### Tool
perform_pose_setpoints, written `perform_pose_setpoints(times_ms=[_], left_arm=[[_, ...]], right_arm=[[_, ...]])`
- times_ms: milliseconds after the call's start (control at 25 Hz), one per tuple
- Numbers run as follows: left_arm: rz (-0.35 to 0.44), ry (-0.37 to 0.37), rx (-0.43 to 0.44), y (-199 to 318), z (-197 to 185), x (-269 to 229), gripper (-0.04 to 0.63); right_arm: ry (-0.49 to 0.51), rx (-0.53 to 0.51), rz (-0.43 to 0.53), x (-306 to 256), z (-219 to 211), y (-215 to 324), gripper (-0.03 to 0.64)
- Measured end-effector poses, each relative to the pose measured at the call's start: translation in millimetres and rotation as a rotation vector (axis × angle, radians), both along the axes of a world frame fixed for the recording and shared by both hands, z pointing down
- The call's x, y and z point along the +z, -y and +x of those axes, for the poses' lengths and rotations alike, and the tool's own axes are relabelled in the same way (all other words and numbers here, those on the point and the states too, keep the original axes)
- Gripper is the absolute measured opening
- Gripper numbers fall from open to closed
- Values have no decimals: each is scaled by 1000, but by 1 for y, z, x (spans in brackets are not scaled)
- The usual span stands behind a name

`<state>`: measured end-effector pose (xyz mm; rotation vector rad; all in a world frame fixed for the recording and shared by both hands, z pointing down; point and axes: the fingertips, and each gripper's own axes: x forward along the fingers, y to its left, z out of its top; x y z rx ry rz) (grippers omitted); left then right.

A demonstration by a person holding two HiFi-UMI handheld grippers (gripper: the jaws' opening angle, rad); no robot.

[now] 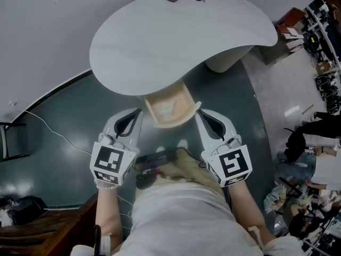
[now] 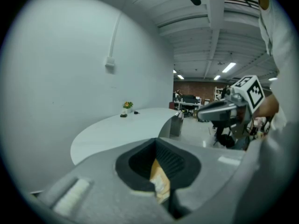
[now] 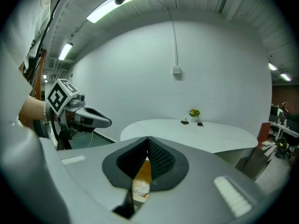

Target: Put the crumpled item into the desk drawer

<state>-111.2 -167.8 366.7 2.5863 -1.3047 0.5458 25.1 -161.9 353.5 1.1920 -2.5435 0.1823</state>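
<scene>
Just beside left gripper (image 1: 140, 112), crumpled item (image 1: 169, 109)

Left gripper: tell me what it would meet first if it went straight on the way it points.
Most likely the open drawer: the left gripper points at its near left wall. Depth is unclear, so it might pass just above.

The left tool (image 1: 138, 113) and right tool (image 1: 199, 113) are pale grey with black linings and black-and-white marker cubes (image 1: 112, 163); the person wears a white shirt (image 1: 181, 217).
</scene>
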Motion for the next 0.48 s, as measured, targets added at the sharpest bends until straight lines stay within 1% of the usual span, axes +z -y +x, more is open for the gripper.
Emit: perform_pose_setpoints(times_ms=[120, 480], left_arm=[[7, 11, 7, 0, -2, -1, -3], [10, 5, 6, 1, -4, -3, -3]], right_arm=[[2, 7, 3, -1, 0, 1, 5], [-6, 21, 1, -2, 2, 2, 5]])
